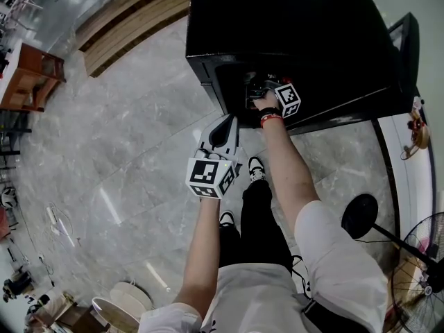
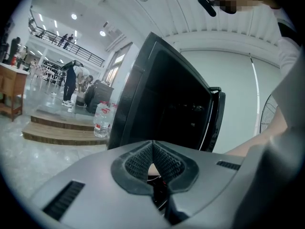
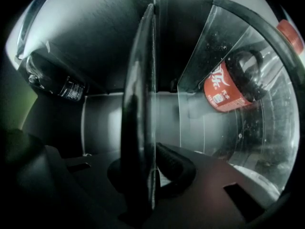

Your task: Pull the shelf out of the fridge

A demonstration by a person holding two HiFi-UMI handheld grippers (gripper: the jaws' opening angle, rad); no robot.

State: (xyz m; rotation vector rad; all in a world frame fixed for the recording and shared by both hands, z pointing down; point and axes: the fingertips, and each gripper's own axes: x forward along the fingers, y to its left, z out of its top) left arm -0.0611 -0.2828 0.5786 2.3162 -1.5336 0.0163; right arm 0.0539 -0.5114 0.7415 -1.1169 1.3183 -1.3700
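Note:
The black fridge (image 1: pixel 291 33) stands on the floor with its door (image 1: pixel 406 50) swung open. My right gripper (image 1: pixel 253 92) reaches into its opening. In the right gripper view the glass shelf (image 3: pixel 140 104) with its dark front rim shows edge-on, and my right gripper (image 3: pixel 147 171) is shut on that rim. A red-labelled cola bottle (image 3: pixel 228 87) lies on one side of the shelf, a dark bottle (image 3: pixel 57 82) on the other. My left gripper (image 1: pixel 223 132) hangs outside, in front of the fridge (image 2: pixel 167 99), shut with nothing between its pads (image 2: pixel 138 163).
Wooden steps (image 1: pixel 132 19) and a wooden cabinet (image 1: pixel 28 78) lie to the left across the marble floor. Water bottles (image 2: pixel 101 120) stand on the steps beside the fridge. A standing fan (image 1: pixel 416 269) is at the lower right, close to the person's right arm.

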